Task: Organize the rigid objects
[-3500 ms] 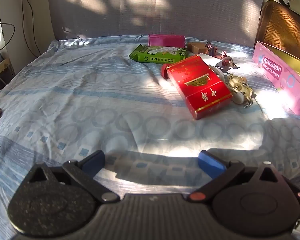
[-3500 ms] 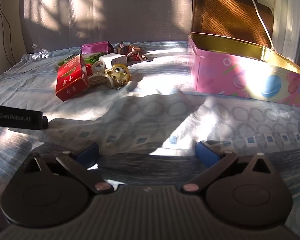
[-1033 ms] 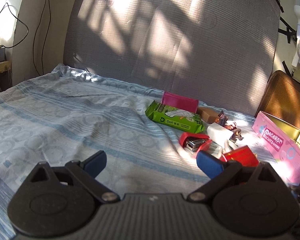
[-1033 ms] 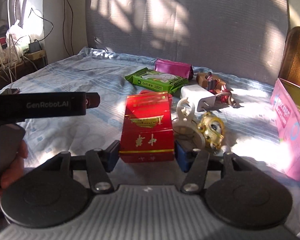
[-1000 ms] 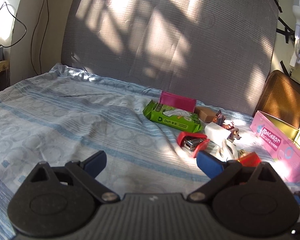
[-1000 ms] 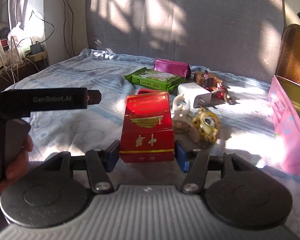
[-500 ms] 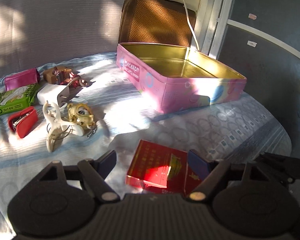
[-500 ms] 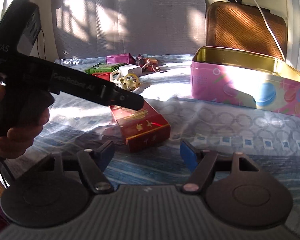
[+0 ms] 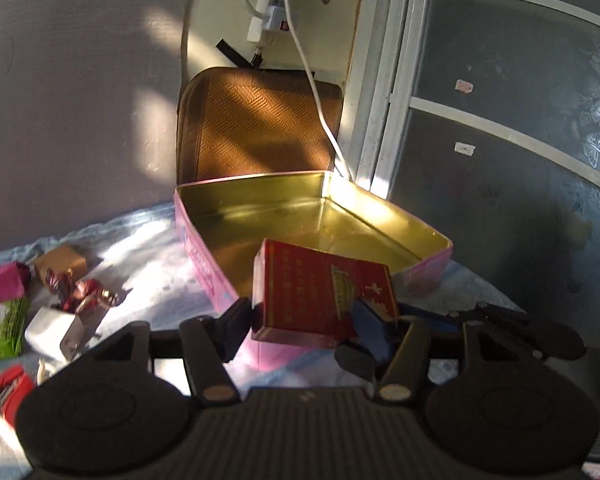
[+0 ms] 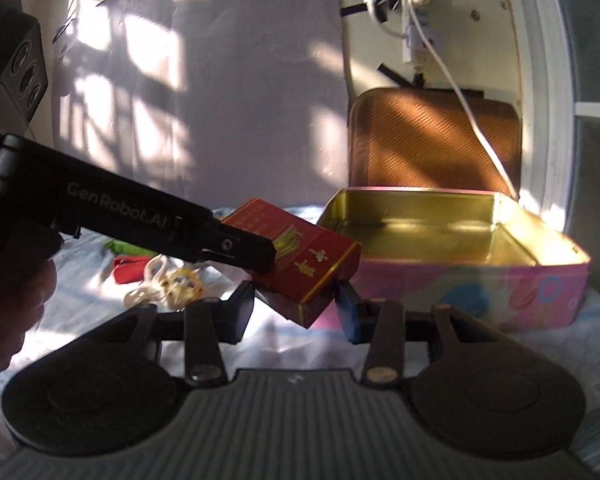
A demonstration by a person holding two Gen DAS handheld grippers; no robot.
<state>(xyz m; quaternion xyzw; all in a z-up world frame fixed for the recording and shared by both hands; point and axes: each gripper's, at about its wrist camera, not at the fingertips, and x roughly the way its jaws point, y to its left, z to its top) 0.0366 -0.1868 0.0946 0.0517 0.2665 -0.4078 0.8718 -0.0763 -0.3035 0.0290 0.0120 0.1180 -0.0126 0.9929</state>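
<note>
Done: nothing lies in the pink tin [image 9: 204,260] yet.
In hand: left gripper [image 9: 306,320], jaws just closed, clamps red box [image 9: 320,292].
Right gripper [image 10: 296,304]: jaws just narrowed; contact unclear.
Left: bed's scattered items.

Carton [image 9: 320,292] before tin [image 9: 428,258], clutter [image 9: 60,304] left.

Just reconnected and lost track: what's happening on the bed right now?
The left gripper, whose jaws have just been closing, is clamped on the red box and holds it off the bed at the near edge of the open pink tin. The right gripper has also just been closing, with the box's lower corner between its jaws. Whether they press on it is unclear. Nothing shows inside the tin.
</note>
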